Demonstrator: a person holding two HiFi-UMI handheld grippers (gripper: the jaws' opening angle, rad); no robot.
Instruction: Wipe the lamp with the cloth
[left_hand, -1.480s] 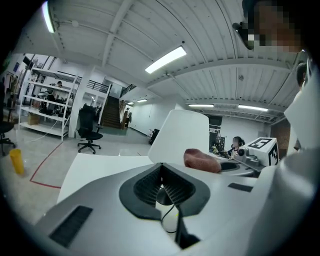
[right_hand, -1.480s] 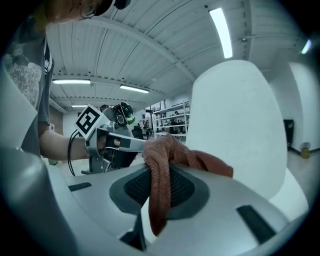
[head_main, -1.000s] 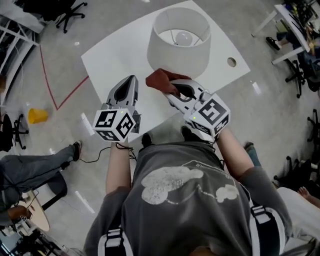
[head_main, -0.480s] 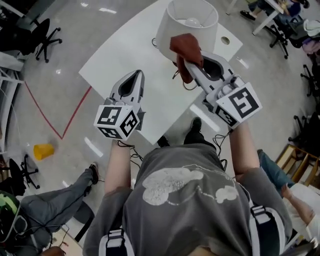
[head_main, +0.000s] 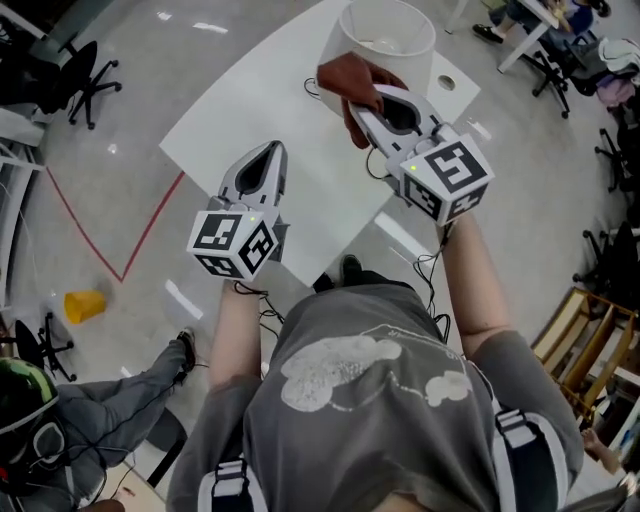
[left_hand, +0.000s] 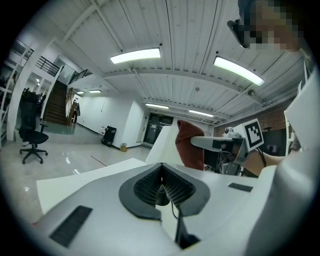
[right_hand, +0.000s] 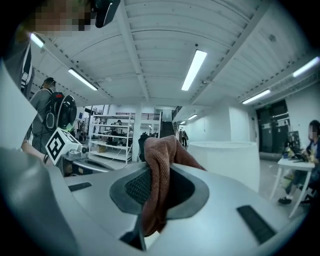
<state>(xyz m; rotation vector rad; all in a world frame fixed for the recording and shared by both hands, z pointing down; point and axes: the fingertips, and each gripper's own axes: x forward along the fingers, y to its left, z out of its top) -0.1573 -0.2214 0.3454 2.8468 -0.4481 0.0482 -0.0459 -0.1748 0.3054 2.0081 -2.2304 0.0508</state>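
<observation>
A white lamp shade (head_main: 388, 35) stands at the far end of the white table (head_main: 250, 110); the bulb shows inside it. My right gripper (head_main: 362, 92) is shut on a reddish-brown cloth (head_main: 348, 82), which hangs against the near left side of the shade. In the right gripper view the cloth (right_hand: 159, 175) bunches between the jaws, with the shade (right_hand: 226, 162) to the right. My left gripper (head_main: 269, 157) hovers over the table's middle, shut and holding nothing. In the left gripper view the cloth (left_hand: 190, 145) hangs ahead beside the shade (left_hand: 165, 145).
A round cable hole (head_main: 447, 82) lies at the table's right corner. A black cable (head_main: 310, 88) lies on the table by the lamp. A seated person's legs (head_main: 110, 400) are at the lower left. Office chairs (head_main: 85, 65) stand around the floor, and a yellow object (head_main: 82, 303) lies there.
My right gripper has lifted the cloth from the lamp's near lower side up to the shade's near left side. The view has swung, so the lamp sits higher. The left gripper barely moved.
</observation>
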